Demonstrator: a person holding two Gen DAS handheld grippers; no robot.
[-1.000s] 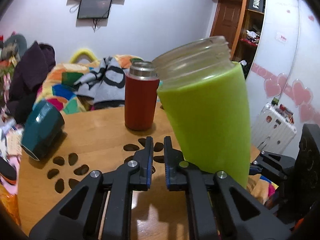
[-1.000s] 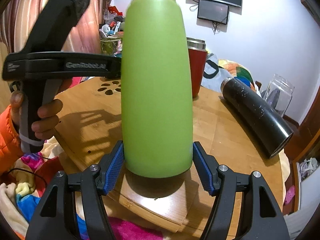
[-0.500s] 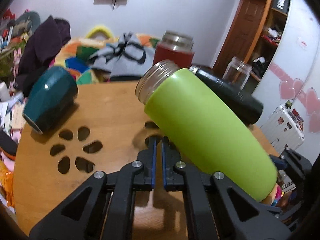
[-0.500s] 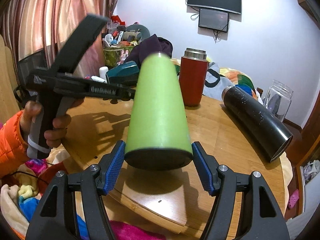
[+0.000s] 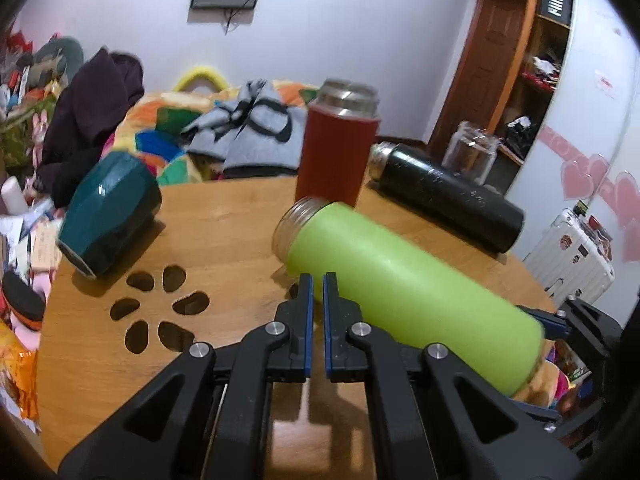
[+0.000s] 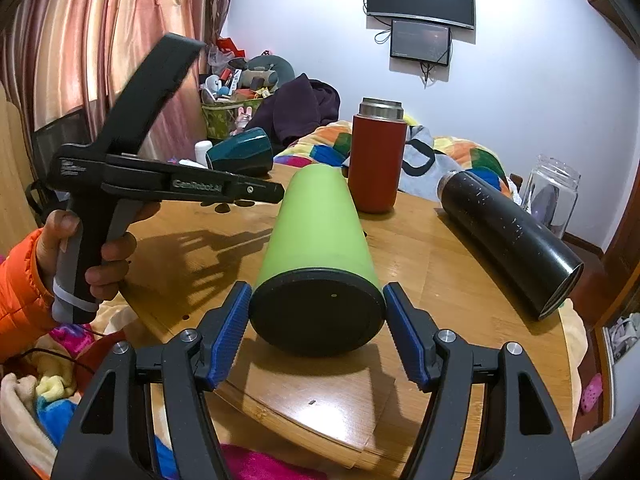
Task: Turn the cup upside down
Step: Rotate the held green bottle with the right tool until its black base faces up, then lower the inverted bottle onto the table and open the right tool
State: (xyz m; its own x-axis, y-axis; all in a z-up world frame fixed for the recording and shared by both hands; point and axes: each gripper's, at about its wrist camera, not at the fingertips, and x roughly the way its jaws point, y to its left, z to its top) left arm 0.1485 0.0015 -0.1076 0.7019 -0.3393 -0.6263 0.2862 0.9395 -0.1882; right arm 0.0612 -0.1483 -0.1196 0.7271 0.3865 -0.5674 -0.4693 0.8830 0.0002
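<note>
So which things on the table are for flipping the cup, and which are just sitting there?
For the job:
green cup, tipped over, its black base between the right gripper's pads
right gripper

Just sitting there:
red flask, upright
black bottle, lying down
teal cup, on its side
glass jar
left gripper, holding nothing

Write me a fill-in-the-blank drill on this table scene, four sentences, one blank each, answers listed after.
1. The right gripper is clamped near the black base of the ____ cup.
2. The only cup standing upright on the wooden table is the ____ cup.
3. The black bottle is lying on its ____.
4. The left gripper has its fingers nearly together and holds ____.

Missing words: green; red; side; nothing
</note>
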